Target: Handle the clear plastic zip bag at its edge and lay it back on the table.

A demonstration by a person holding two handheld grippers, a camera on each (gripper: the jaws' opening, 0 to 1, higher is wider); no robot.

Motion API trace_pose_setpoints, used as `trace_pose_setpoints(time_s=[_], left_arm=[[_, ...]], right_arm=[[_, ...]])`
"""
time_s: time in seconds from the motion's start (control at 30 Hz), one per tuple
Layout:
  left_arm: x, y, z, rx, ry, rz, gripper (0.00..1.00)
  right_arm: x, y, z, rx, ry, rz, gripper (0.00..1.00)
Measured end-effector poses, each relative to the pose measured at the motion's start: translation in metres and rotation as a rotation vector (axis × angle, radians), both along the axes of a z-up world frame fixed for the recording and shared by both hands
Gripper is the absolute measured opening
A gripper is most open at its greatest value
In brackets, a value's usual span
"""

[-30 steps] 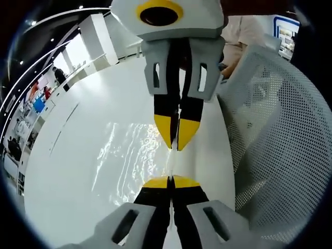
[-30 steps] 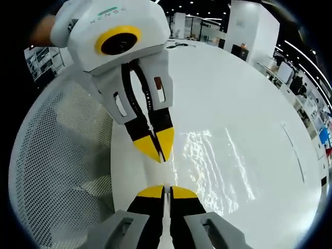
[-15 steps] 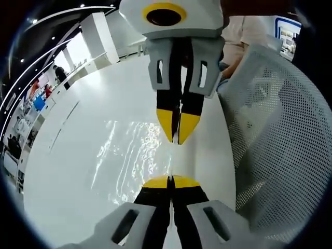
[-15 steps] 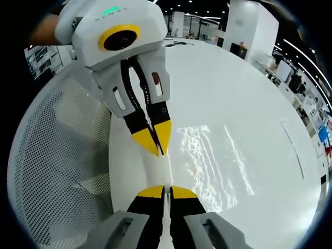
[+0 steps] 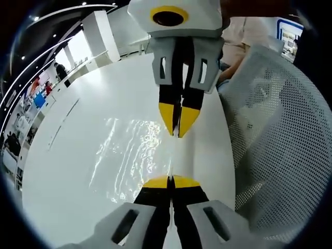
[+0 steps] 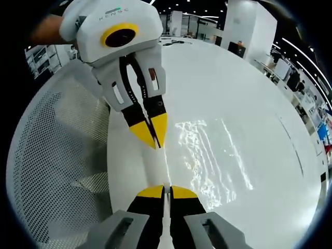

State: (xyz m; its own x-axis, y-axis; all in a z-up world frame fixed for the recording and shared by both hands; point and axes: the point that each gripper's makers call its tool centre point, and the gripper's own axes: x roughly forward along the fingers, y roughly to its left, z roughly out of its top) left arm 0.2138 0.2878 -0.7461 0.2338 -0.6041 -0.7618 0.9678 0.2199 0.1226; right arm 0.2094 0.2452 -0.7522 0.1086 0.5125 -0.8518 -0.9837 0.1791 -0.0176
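Observation:
The clear plastic zip bag (image 5: pixel 129 155) glints over the white table (image 5: pixel 72 119), its near edge running as a thin strip between the two grippers. My left gripper (image 5: pixel 170 180) is shut on that edge at the bottom of the left gripper view. Facing it from above, my right gripper (image 5: pixel 179 130) is shut on the same edge a short way off. In the right gripper view the right gripper (image 6: pixel 165 189) pinches the edge low down, the left gripper (image 6: pixel 154 141) comes in from the upper left, and the bag (image 6: pixel 207 155) spreads to the right.
A white mesh chair (image 5: pixel 275 129) stands close beside the table's rim, also seen as the chair (image 6: pixel 57 150) on the left. A person's sleeve (image 5: pixel 241 36) is behind the right gripper. Far off are shelves and other people around the round table (image 6: pixel 238 88).
The two grippers have drawn a little farther apart along the bag's edge, so the strip between their tips is longer. Both stay shut.

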Motion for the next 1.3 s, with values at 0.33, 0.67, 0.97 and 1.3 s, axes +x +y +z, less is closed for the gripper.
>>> trace_pose_setpoints(time_s=[0.33,0.67,0.97,1.3], left_arm=[[0.001,0.000,0.000,-0.001,0.004,0.003,0.00],[0.002,0.000,-0.002,-0.003,0.008,0.009,0.00],[0.003,0.000,-0.002,-0.007,0.014,0.018,0.00],[0.001,0.001,-0.004,-0.002,0.021,0.022,0.00]], right_arm=[[0.002,-0.008,-0.001,0.000,-0.001,-0.012,0.00],[0.005,-0.016,-0.001,-0.004,-0.006,-0.023,0.00],[0.004,-0.021,-0.002,-0.009,-0.007,-0.027,0.00],[0.004,-0.026,-0.004,-0.020,-0.003,-0.032,0.00]])
